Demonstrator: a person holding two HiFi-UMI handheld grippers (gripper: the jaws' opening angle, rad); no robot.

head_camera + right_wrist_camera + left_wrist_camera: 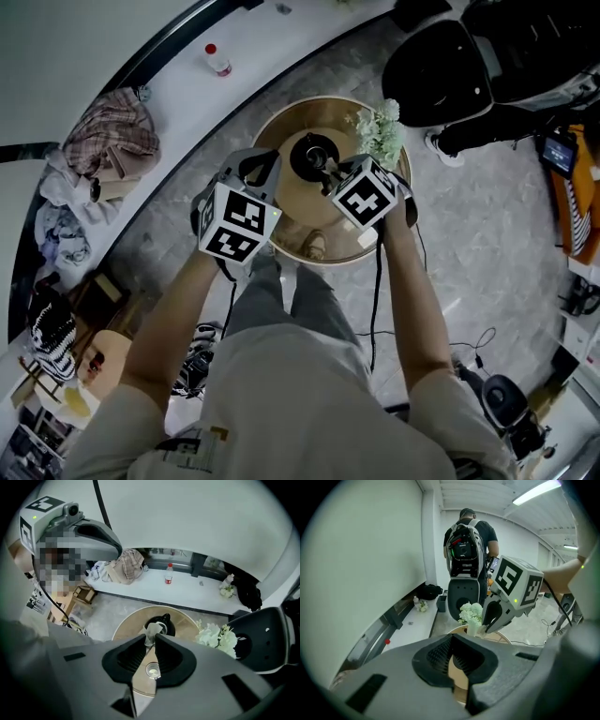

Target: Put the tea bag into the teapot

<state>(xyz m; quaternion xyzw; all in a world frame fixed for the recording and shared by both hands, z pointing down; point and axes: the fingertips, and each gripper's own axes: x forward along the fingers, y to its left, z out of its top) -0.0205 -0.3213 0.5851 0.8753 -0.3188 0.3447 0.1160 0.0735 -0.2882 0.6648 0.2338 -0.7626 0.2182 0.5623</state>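
readable text: none | marker cubes (234, 223): square patterns only | bottle label (217, 60): too small

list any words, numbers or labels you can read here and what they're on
No text here can be read.
Marker cubes: black-and-white square patterns only, no letters or numbers.
Bottle on the white ledge: red label, too small to read.
Shirt: pale print near the bottom edge of the head view, too blurred to read.
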